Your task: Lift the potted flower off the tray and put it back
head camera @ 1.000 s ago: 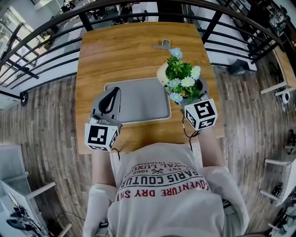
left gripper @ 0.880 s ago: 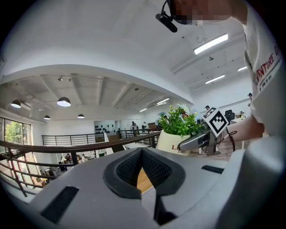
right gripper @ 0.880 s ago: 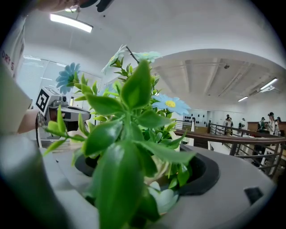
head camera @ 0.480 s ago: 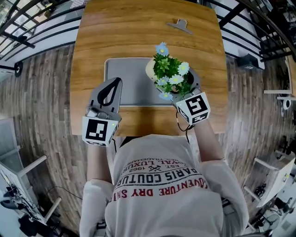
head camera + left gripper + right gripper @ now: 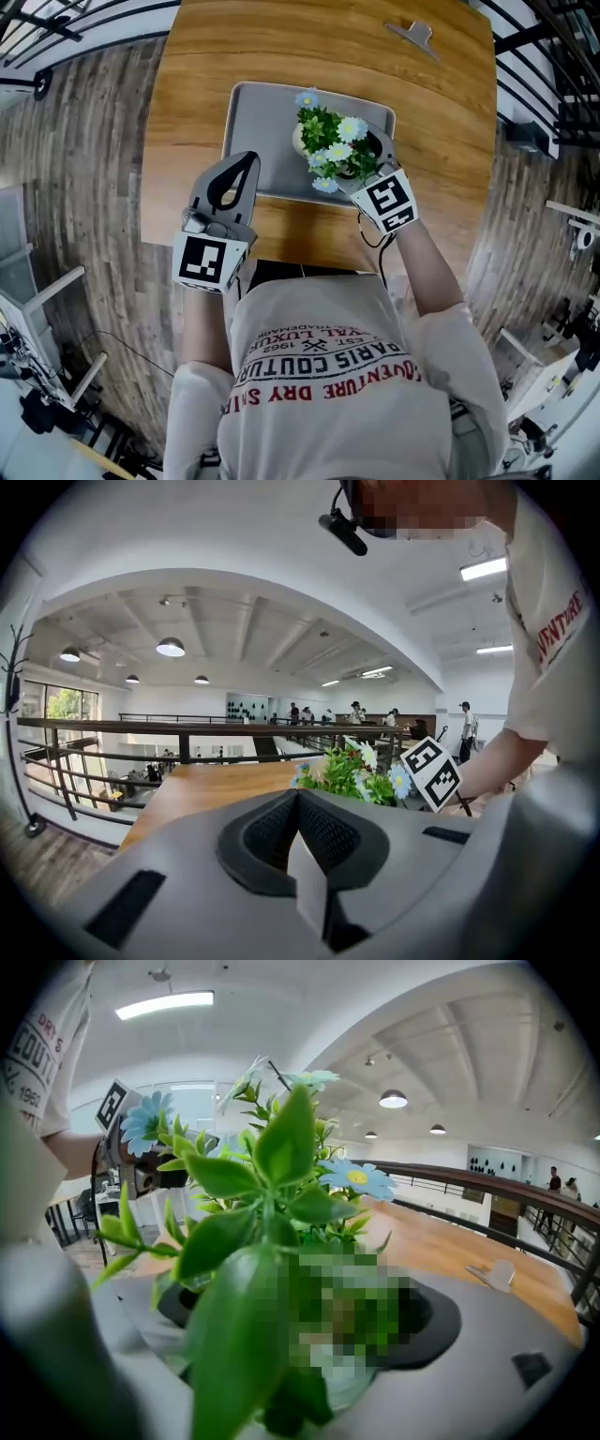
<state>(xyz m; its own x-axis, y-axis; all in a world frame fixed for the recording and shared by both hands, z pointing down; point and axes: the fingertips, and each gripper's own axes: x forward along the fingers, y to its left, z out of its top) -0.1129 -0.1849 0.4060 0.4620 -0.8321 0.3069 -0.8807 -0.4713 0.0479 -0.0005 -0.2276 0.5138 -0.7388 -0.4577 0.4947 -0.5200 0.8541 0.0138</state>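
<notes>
right tool [image 5: 314, 1330] | jaws clamped on potted flower [image 5: 281, 1157] | leaves fill view | wooden table [image 5: 455, 1241] beyond

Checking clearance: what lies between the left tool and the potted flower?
Only bare tray between the left tool and potted flower, per the head view.

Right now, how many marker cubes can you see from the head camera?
2: one marker cube on the left gripper, by the tray's left edge; the other on the right gripper, holding the potted flower.
</notes>
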